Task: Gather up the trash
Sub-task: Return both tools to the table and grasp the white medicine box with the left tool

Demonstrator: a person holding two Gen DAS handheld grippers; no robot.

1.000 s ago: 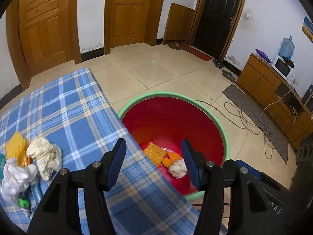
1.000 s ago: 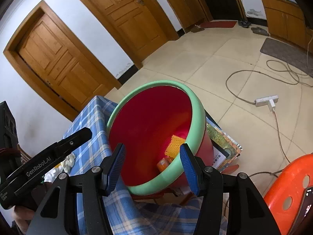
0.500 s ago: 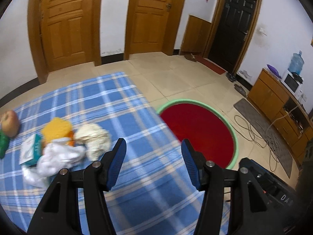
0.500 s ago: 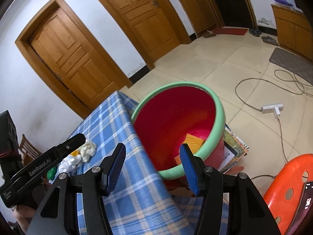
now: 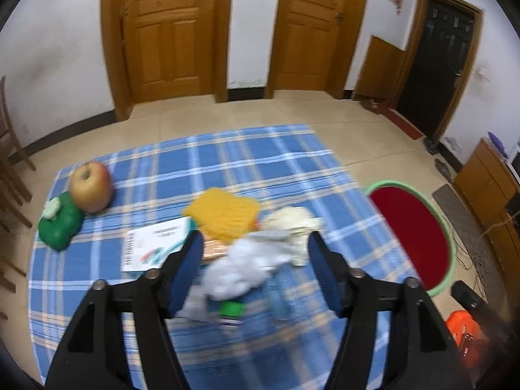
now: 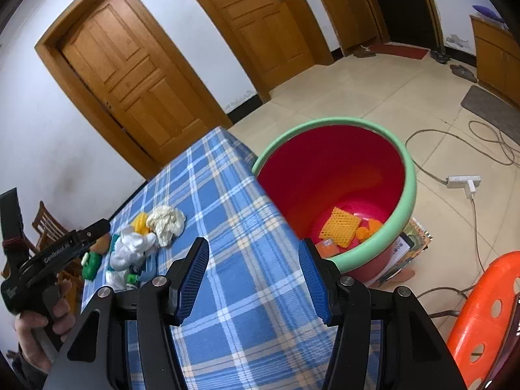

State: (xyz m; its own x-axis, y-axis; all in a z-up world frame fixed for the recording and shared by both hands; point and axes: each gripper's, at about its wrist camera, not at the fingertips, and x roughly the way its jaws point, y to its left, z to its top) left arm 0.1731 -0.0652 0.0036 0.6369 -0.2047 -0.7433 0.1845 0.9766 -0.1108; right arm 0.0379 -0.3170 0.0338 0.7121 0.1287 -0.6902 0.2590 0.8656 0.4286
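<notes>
Left gripper (image 5: pixel 255 273): its blue-padded jaws are opening wide, gripping nothing, hovering over the crumpled white tissue wad (image 5: pixel 247 268).
Right gripper (image 6: pixel 253 279): its jaws are standing half open and empty above the blue plaid tablecloth (image 6: pixel 227 201).
Trash pile: the wad is lying among a yellow sponge (image 5: pixel 224 213), a cream crumpled rag (image 5: pixel 297 227) and a white printed leaflet (image 5: pixel 152 245).
Bin: the red plastic tub with a green rim (image 6: pixel 410 175) is sitting just beside the table edge, holding orange scraps (image 6: pixel 341 226).
Farther off: a reddish apple (image 5: pixel 91 186) is touching a green toy (image 5: pixel 60 224).
</notes>
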